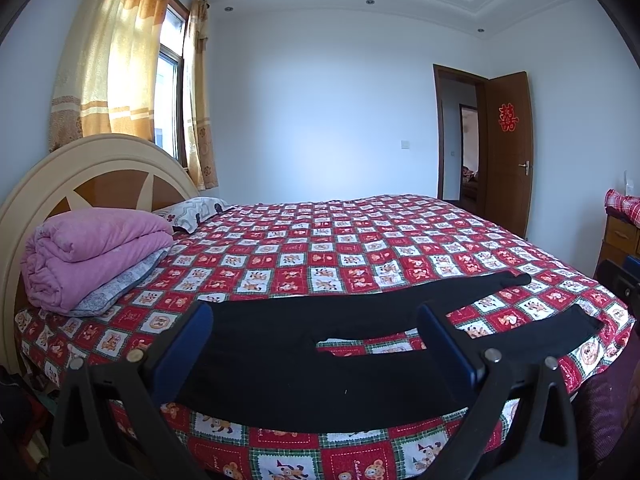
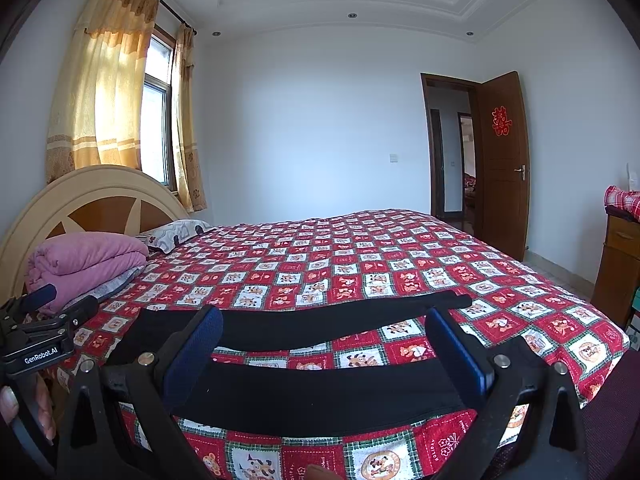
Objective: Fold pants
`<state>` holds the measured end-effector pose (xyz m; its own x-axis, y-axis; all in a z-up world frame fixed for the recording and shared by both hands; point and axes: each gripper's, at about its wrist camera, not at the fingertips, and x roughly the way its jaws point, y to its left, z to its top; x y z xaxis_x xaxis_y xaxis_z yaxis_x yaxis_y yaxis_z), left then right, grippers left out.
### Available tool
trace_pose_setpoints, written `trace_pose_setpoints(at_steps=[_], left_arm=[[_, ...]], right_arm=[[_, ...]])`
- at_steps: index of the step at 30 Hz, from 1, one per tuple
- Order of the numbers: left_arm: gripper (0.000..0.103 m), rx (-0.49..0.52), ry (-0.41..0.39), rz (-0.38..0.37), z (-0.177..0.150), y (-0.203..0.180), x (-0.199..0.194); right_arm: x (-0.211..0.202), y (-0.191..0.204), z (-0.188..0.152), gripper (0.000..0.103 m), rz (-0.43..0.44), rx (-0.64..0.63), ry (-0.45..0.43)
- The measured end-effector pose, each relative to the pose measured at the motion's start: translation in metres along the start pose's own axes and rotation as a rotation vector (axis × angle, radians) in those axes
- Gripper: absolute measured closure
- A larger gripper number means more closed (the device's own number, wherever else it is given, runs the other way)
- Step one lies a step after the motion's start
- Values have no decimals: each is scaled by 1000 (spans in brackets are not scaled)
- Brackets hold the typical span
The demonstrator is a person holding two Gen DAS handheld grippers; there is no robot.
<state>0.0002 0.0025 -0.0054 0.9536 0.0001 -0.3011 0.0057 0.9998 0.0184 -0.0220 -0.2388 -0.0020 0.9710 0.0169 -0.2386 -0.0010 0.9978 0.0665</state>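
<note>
Black pants [image 1: 304, 360] lie flat on the near edge of the bed, waist to the left and both legs stretched to the right, spread apart. They also show in the right wrist view [image 2: 320, 392]. My left gripper [image 1: 316, 336] is open and empty, hovering above the waist and crotch area. My right gripper [image 2: 324, 344] is open and empty above the two legs. The left gripper [image 2: 44, 320] also appears at the left edge of the right wrist view.
The bed has a red patchwork cover [image 1: 360, 240]. A folded pink quilt [image 1: 88, 252] and a pillow [image 1: 196, 210] lie by the headboard [image 1: 80, 168]. A wooden cabinet [image 2: 618, 264] stands at the right, an open door [image 1: 508, 152] beyond.
</note>
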Motion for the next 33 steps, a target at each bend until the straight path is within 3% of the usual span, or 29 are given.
trace_pose_setpoints(at_steps=[33], left_arm=[[0, -3, -2, 4, -3, -2, 0]], right_arm=[[5, 5, -4, 1, 4, -14, 18]])
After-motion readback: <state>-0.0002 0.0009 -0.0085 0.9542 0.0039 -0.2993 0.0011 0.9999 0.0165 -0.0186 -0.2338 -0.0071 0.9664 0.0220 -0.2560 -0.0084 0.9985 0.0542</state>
